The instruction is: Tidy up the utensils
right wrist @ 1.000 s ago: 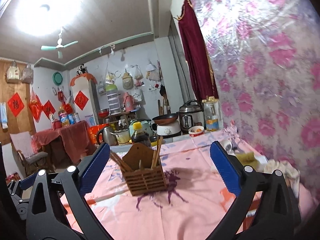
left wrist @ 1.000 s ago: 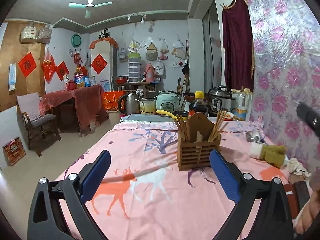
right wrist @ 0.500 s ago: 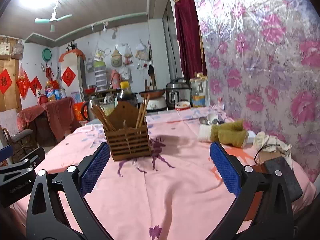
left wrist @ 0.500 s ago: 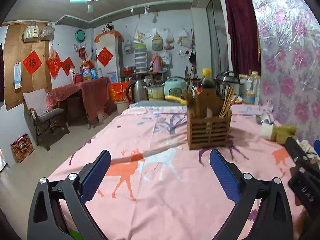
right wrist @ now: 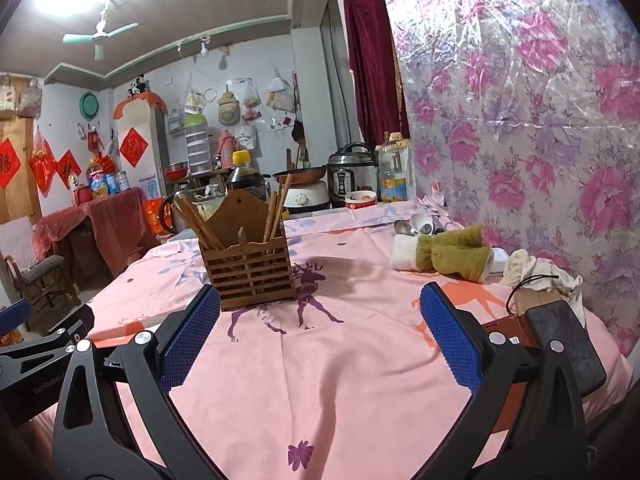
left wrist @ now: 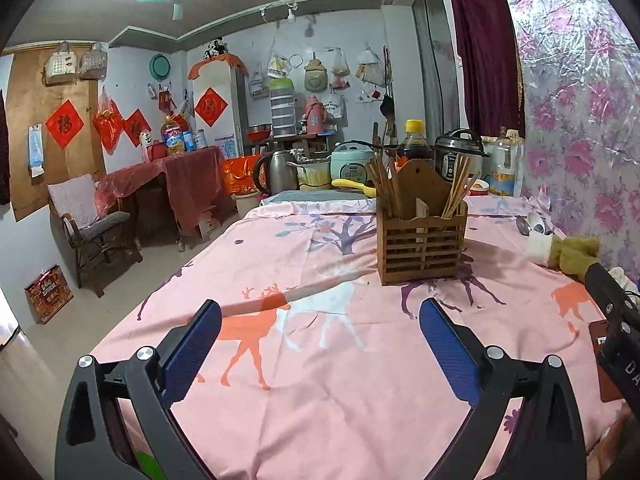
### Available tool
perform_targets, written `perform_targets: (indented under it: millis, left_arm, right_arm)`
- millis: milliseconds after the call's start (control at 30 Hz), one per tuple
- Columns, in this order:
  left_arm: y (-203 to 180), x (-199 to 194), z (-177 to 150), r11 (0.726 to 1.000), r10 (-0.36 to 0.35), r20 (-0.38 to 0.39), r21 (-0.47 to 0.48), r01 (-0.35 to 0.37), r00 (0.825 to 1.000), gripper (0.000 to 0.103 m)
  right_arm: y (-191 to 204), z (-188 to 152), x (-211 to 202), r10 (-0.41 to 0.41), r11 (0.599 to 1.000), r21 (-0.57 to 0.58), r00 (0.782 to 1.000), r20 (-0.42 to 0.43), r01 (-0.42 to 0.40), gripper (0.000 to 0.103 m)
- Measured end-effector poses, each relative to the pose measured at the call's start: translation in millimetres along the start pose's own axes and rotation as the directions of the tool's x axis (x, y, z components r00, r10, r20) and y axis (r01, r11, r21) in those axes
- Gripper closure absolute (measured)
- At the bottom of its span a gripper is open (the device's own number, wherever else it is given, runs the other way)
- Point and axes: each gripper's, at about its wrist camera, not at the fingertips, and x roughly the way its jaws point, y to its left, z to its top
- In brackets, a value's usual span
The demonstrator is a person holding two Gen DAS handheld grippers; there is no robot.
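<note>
A slatted wooden utensil holder [left wrist: 422, 240] [right wrist: 250, 272] stands upright on the pink deer-print tablecloth [left wrist: 320, 344] [right wrist: 344, 368], with several chopsticks [left wrist: 458, 192] [right wrist: 274, 210] leaning in its side compartments. My left gripper [left wrist: 320, 350] hovers open over the near cloth, well short of the holder, nothing between its blue pads. My right gripper [right wrist: 320, 336] is open too, empty, the holder just beyond its left finger [right wrist: 188, 340]. A spoon and small cups [right wrist: 412, 226] [left wrist: 534, 226] lie at the far right near the wall.
A rolled white and olive towel [right wrist: 448, 254] [left wrist: 564, 250], a crumpled cloth [right wrist: 540, 270] and a dark phone [right wrist: 564, 344] lie along the right side by the flowered wall. Cookers, a kettle and bottles [left wrist: 416, 148] crowd the far end. A chair [left wrist: 88, 224] stands on the floor at left.
Both grippers have drawn back and lowered toward the near table edge, staying open. The holder now sits farther off in both views; the right gripper's view has tilted down from the ceiling.
</note>
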Motion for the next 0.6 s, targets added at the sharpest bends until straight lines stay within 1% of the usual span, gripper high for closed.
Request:
perform_targets:
  millis: [167,333,433,600]
  left_arm:
    - [-1.8,5.5,-10.6,1.000,0.003,-0.016,0.012,-0.003,1.000,0.006]
    - [-4.0,9.4,-21.1,1.000,0.011,-0.031,0.028,-0.010,0.999,0.006]
    - [-3.8,11.0,-22.6,1.000,0.008,-0.037,0.025,-0.007,0.999,0.006]
    - [-3.0,11.0,-22.8,1.000,0.016,-0.026,0.017,-0.015,1.000,0.006]
  right_arm:
    - [3.2,-6.0,-2.6,-0.009,0.999,-0.036,1.000,0.004,0.009,0.007]
    - [-0.8,-11.3,1.4,-0.023,0.999,-0.040,1.000,-0.015,0.022,0.007]
    - [-2.6,-12.9,4.1,-0.029,0.999,-0.037,0.999,-0.027,0.028,0.007]
    - [-3.3,-12.6,4.1,-0.028,0.999,-0.035,0.999,-0.025,0.027,0.007]
